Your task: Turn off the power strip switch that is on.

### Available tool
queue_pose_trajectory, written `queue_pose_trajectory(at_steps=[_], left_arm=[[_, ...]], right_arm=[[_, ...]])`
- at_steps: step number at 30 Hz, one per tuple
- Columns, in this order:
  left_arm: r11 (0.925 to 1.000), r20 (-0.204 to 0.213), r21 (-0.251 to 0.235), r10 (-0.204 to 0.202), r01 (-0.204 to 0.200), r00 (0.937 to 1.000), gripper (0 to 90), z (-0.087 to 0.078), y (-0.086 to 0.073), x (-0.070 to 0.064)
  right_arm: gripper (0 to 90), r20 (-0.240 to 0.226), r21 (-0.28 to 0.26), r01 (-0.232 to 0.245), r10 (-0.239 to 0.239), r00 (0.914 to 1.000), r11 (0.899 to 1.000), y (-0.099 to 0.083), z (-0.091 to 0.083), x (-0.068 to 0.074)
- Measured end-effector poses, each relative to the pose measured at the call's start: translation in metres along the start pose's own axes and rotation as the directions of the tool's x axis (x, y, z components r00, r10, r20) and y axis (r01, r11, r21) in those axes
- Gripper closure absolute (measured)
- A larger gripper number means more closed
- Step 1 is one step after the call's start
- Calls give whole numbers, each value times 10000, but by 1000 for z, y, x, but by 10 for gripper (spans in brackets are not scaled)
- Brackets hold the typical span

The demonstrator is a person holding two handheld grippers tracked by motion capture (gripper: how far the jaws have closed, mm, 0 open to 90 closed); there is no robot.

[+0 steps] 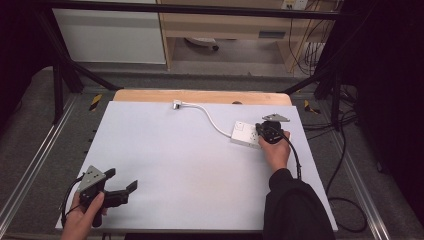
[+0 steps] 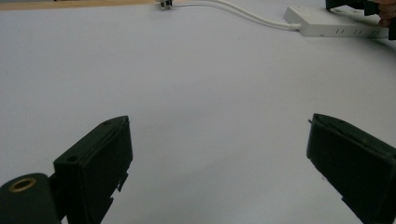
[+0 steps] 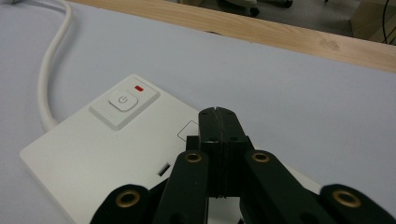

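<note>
White power strip [image 1: 246,134] lies at the far right of the pale surface [image 1: 190,165], under your right hand-held gripper [image 3: 218,114].
Its jaws are pressed together over the strip, hiding the sockets. Your left hand-held gripper [image 1: 121,185] hovers released, near the front left corner; the cable's [image 1: 212,119] plug is too small to make out.

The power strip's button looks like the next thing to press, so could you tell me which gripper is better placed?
Probably right: the right gripper, shut, hovers over the power strip near its button.
</note>
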State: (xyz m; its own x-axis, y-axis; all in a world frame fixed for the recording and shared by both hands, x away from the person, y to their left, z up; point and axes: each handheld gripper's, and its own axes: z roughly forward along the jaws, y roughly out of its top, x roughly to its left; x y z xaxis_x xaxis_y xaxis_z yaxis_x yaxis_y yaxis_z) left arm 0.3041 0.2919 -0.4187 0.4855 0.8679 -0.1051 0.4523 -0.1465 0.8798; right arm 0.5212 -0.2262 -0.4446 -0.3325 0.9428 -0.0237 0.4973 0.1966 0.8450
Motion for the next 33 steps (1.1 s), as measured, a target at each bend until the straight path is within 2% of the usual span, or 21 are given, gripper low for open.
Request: queue_pose_trajectory(at_steps=[8,29,33], left_arm=[[10000,-2,8,15,-15,10000,68,0,0,0],[10000,-11,12,5,-5,10000,69,0,0,0],[10000,5,16,4,-4,10000,68,0,0,0]], right_arm=[[900,66,-21,92,-92,9999,10000,0,0,-1],[900,15,34,-160,160,9999,9999,-1,0,-2],[900,126,38,-276,276,9995,9996,-3,-1,-6]])
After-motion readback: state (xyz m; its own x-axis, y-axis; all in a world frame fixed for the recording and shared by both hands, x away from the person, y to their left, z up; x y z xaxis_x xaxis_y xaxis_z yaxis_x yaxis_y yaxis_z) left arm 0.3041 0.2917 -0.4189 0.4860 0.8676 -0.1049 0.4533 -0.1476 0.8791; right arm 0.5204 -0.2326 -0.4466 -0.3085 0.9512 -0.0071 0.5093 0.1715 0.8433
